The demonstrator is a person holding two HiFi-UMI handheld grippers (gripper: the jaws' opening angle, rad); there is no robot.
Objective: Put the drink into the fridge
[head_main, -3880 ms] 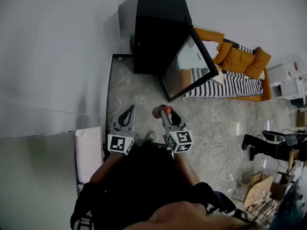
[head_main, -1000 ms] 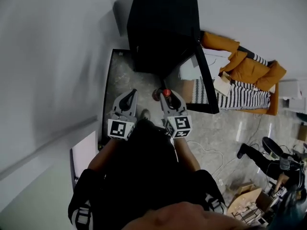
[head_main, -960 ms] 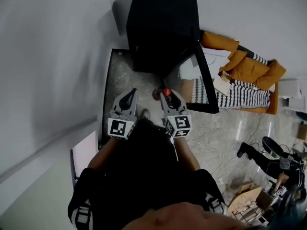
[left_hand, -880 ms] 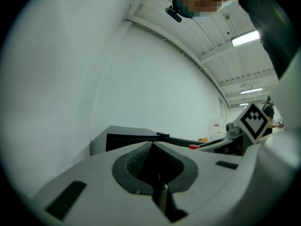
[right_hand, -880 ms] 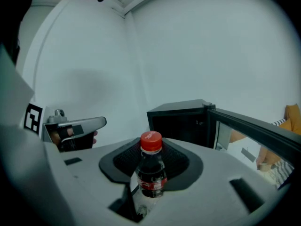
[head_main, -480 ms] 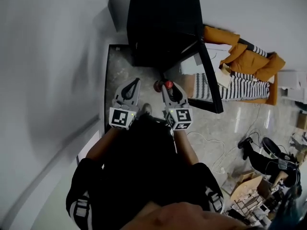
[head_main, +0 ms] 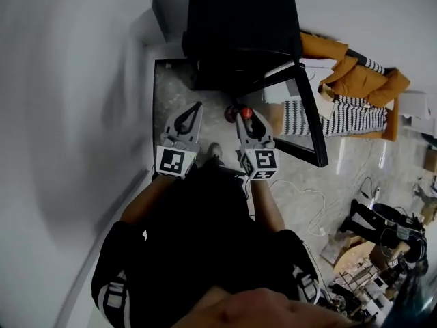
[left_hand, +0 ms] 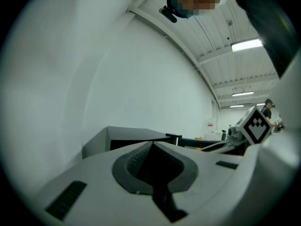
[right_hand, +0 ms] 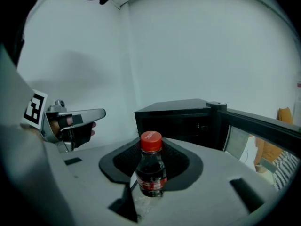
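The drink is a small dark cola bottle [right_hand: 151, 171] with a red cap [right_hand: 151, 141]. It stands upright between the jaws of my right gripper [head_main: 244, 111], which is shut on it. The black fridge [head_main: 239, 26] stands on the floor just ahead, with its glass door [head_main: 304, 118] swung open to the right. In the right gripper view the fridge [right_hand: 181, 121] is right behind the bottle. My left gripper [head_main: 198, 105] hovers beside the right one, shut with nothing in it. The inside of the fridge is dark.
A white wall [head_main: 75, 115] runs along the left. An orange sofa with a striped blanket [head_main: 355, 87] sits right of the fridge door. A white cable [head_main: 307, 197] lies on the marble floor, and boxes and gear [head_main: 369, 251] crowd the lower right.
Both grippers have moved closer to the fridge front, and the view has shifted with them. The bottle stays held in the right gripper. The door stays open.
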